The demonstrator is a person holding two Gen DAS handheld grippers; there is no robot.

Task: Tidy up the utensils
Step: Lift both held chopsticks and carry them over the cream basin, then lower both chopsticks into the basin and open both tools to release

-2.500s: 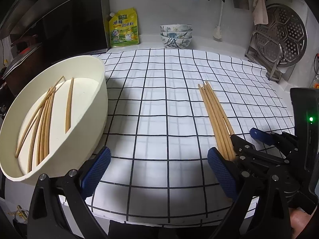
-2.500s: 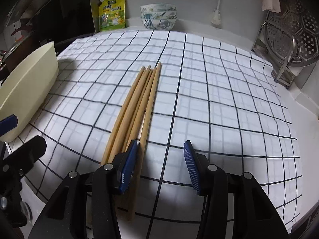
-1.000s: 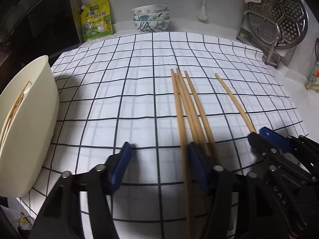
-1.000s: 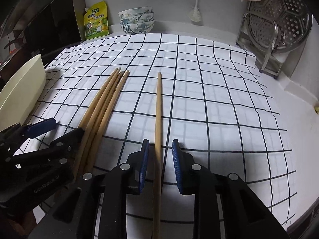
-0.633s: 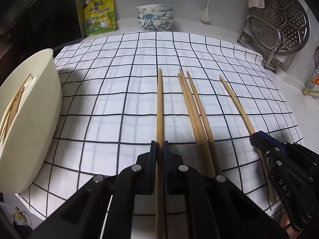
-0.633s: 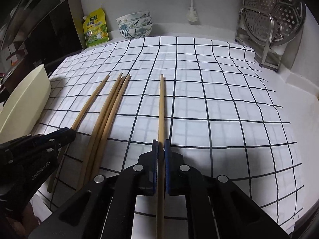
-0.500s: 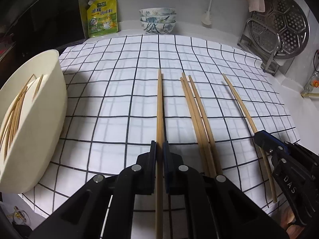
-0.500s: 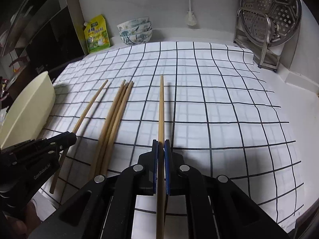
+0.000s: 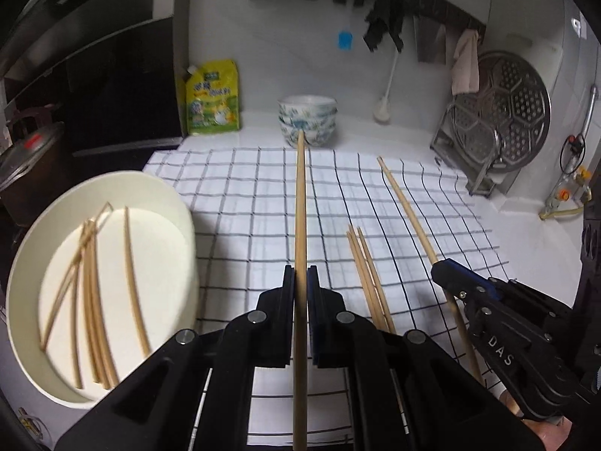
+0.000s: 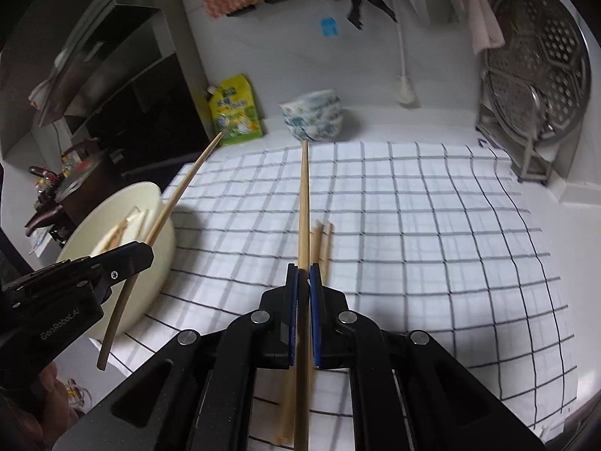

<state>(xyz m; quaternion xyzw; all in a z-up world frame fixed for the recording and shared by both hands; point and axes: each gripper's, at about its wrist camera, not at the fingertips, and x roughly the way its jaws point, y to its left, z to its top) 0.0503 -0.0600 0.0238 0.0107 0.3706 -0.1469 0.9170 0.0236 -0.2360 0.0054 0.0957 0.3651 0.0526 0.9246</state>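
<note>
Checked cloth [image 9: 244,203] under blurred basin [image 9: 176,203]

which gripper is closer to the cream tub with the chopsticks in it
Left. The left gripper holds its chopstick just beside the cream tub; the right gripper is farther over the checked cloth.

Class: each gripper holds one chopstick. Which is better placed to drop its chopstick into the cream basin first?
Left. The left gripper sits right beside the cream basin; the right gripper is farther, over the checked cloth.
</note>
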